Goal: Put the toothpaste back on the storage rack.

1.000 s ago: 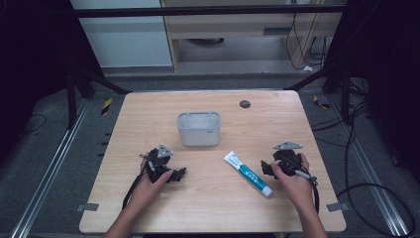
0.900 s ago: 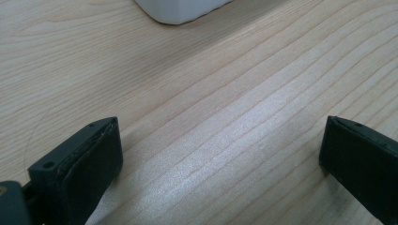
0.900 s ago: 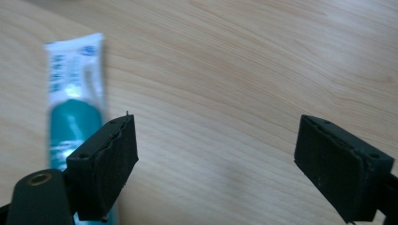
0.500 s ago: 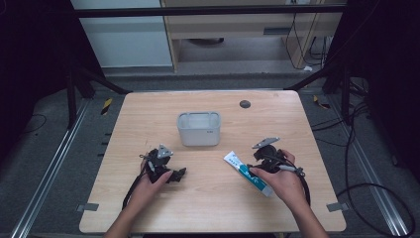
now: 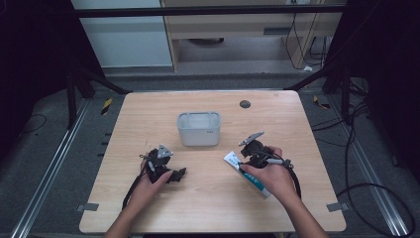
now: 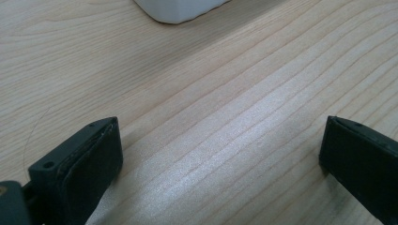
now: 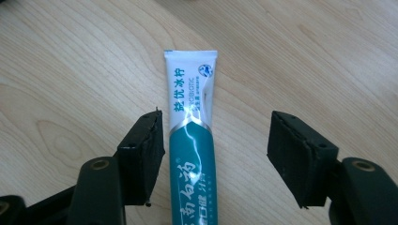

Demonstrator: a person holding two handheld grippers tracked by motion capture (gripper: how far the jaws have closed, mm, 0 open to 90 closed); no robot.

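A toothpaste tube (image 5: 231, 159), white at its flat end and teal further down, lies flat on the wooden table (image 5: 297, 124), right of centre. My right gripper (image 5: 244, 162) hovers low over it. In the right gripper view the tube (image 7: 191, 140) lies between the jaws of that gripper (image 7: 216, 136). The jaws have just been closing; the left one is at the tube's edge, while the right one stands off with a clear gap, so this gripper is open. My left gripper (image 5: 179, 173) rests on the table, open and with nothing in it (image 6: 220, 154).
A pale grey rectangular bin (image 5: 199, 129) stands at the table's middle, just beyond both grippers; its corner shows at the top of the left gripper view (image 6: 178, 9). A small dark disc (image 5: 244, 104) sits near the far edge. Cables trail from both grippers.
My right gripper has moved left from beside the tube to over it, and its jaws have narrowed around it. The left gripper has stayed put.
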